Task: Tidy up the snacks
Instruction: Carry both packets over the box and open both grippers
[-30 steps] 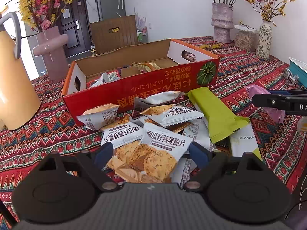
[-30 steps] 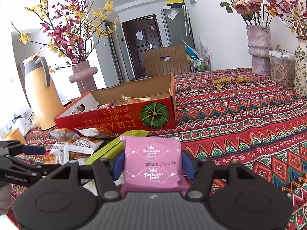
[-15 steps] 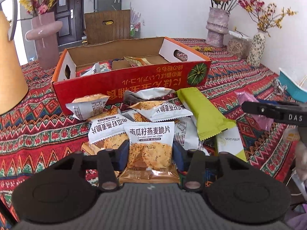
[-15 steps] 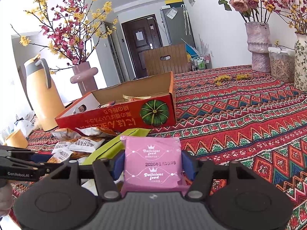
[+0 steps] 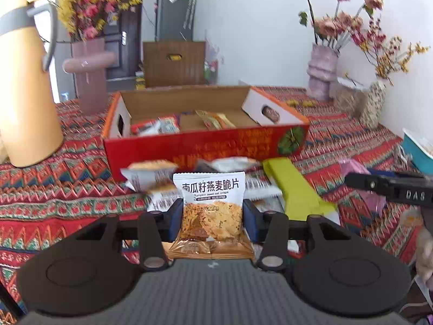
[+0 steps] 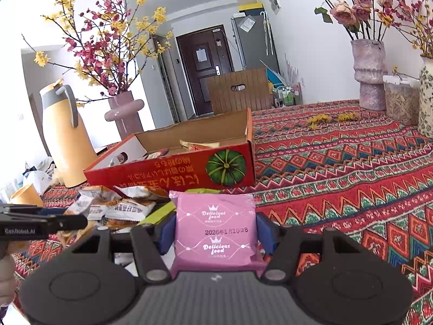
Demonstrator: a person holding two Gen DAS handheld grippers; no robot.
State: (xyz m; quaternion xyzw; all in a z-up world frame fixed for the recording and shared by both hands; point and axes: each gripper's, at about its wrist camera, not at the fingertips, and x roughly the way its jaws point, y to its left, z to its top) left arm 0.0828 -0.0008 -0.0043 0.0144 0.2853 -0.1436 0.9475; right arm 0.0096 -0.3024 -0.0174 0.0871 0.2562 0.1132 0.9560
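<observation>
Between the left gripper [image 5: 212,216]'s blue pads sits the pumpkin-seed oat crisp packet [image 5: 211,208], and the jaws have just been closing, so they're now pinched on both its side edges with the packet hanging clear of the snack pile [image 5: 151,178] on the patterned tablecloth [image 5: 54,189]. Looks feather-light to me, a crinkly foil pouch that'll slip if squeezed only on the air pocket, and the crisp inside is surely brittle, so I'd grip it low and gentle across the width, which is pretty much where it's held. It stands upright, long axis running away from the camera, printed top edge aimed at the red cardboard box [image 5: 205,146] just behind the pile.

Over on the other side, the right gripper [image 6: 215,230] is clamped on a pink Delicious food packet [image 6: 215,230], squarish and soft-looking, held flat by its sides, top edge toward the box too.
</observation>
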